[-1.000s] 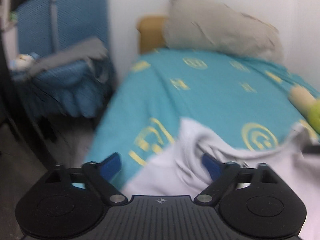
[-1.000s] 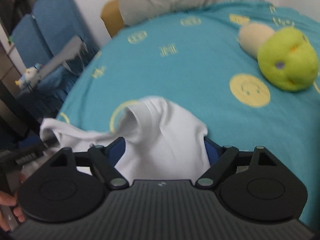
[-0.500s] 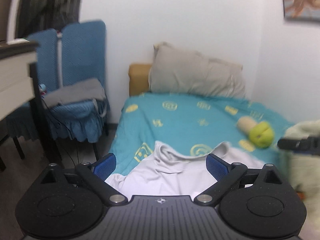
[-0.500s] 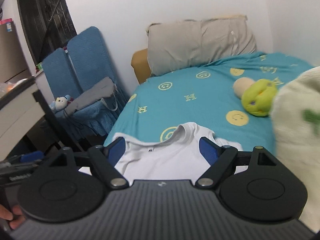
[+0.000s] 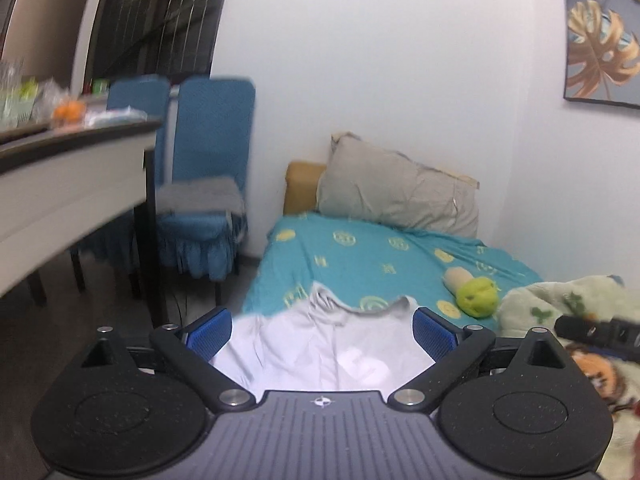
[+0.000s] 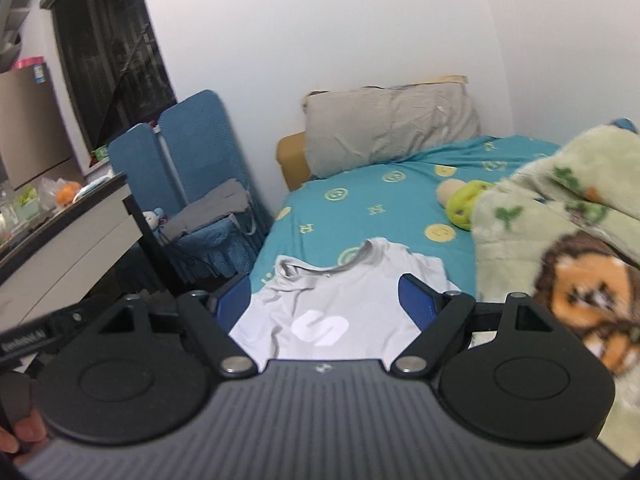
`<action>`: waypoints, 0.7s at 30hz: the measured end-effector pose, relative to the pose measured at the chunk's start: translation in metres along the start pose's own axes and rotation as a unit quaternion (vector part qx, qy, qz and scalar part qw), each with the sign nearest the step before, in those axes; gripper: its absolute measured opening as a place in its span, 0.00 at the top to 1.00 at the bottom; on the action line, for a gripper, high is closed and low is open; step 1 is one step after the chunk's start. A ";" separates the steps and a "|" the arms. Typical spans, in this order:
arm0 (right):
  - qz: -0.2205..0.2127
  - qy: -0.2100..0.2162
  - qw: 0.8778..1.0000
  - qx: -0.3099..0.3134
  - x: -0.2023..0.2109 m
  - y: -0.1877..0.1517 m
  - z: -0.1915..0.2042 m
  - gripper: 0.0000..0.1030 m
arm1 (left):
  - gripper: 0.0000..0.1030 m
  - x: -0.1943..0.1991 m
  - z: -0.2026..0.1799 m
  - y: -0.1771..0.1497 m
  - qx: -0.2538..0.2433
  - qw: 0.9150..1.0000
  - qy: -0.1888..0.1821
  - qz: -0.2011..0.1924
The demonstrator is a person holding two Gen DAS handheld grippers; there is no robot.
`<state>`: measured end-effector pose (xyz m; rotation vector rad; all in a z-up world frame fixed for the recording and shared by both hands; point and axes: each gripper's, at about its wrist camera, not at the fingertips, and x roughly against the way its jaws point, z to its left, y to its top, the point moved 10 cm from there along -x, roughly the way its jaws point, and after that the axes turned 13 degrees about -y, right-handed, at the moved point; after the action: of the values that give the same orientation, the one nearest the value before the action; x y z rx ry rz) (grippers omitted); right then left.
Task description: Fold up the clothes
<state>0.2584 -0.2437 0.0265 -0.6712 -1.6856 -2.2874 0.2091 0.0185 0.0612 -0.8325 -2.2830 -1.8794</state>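
Left wrist view: left gripper (image 5: 322, 330) raised above the near end of the bed; its blue pads (image 5: 208, 330) stand far apart and the jaws are opening; nothing pressed between them
Right wrist view: right gripper (image 6: 324, 300) also held above the bed; jaws released, pads (image 6: 418, 306) clear of the cloth; nothing grasped
Shirt: white T-shirt (image 6: 332, 304) lies on the near part of the teal bedsheet (image 6: 384, 204), collar toward the pillow; a white logo (image 6: 320, 328) faces up on its chest; cloth rumpled near the collar, one sleeve reaching out on the right
Shirt in left view: same T-shirt (image 5: 320, 348) seen between the spread fingers, lying below them and not touched
Pillow: grey pillow (image 6: 390, 128) leans against the wall at the head of the bed
Toy: green plush toy (image 6: 464, 202) on the sheet, just beside the blanket
Blanket: pale green fleece blanket (image 6: 560, 220) with a cartoon animal print heaped on the right side of the bed
Chairs: two blue chairs (image 5: 208, 184) left of the bed; folded grey cloth (image 5: 200, 198) on one seat
Table: white table (image 5: 60, 184) at far left, small items on top, blurred
Person: fingertips (image 6: 18, 438) at the lower left edge of the right wrist view
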 end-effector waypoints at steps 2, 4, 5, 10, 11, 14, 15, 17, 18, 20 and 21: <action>0.005 0.006 1.000 -0.011 0.004 -0.008 -0.002 0.20 | 0.01 0.005 0.002 -0.014 0.020 1.000 -0.008 0.001; 0.006 0.014 1.000 -0.016 0.004 -0.022 -0.003 0.20 | 0.01 0.002 0.010 -0.035 0.037 0.999 -0.009 0.016; 0.003 0.014 1.000 -0.016 0.004 -0.030 -0.004 0.20 | 0.02 -0.002 0.014 -0.042 0.042 0.999 -0.011 0.020; -0.005 0.016 0.999 -0.027 -0.007 -0.057 -0.011 0.20 | 0.02 -0.026 0.050 -0.063 0.086 0.996 -0.014 0.013; -0.004 0.015 0.999 -0.030 -0.011 -0.059 -0.012 0.20 | 0.02 -0.033 0.060 -0.067 0.103 0.994 -0.018 0.011; -0.006 0.014 0.999 -0.039 -0.021 -0.062 -0.013 0.20 | 0.05 -0.059 0.104 -0.082 0.183 0.983 -0.008 0.010; -0.010 0.015 0.999 -0.043 -0.022 -0.061 -0.014 0.20 | 0.07 -0.069 0.119 -0.087 0.203 0.979 0.000 0.011; -0.013 0.013 0.999 -0.050 -0.027 -0.060 -0.017 0.20 | 0.11 -0.088 0.149 -0.097 0.235 0.972 0.017 0.017; -0.012 0.012 0.998 -0.054 -0.031 -0.061 -0.018 0.20 | 0.13 -0.099 0.164 -0.101 0.247 0.968 0.025 0.020; -0.004 0.009 0.998 -0.061 -0.041 -0.065 -0.024 0.20 | 0.15 -0.120 0.191 -0.109 0.279 0.959 0.034 0.023; 0.004 0.007 0.998 -0.065 -0.048 -0.068 -0.027 0.20 | 0.16 -0.129 0.205 -0.113 0.300 0.953 0.036 0.023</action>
<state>0.2644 -0.2517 -0.0598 -0.6865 -1.5351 -2.4061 0.3263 0.1500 -0.1401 -0.6940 -2.5321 -1.0566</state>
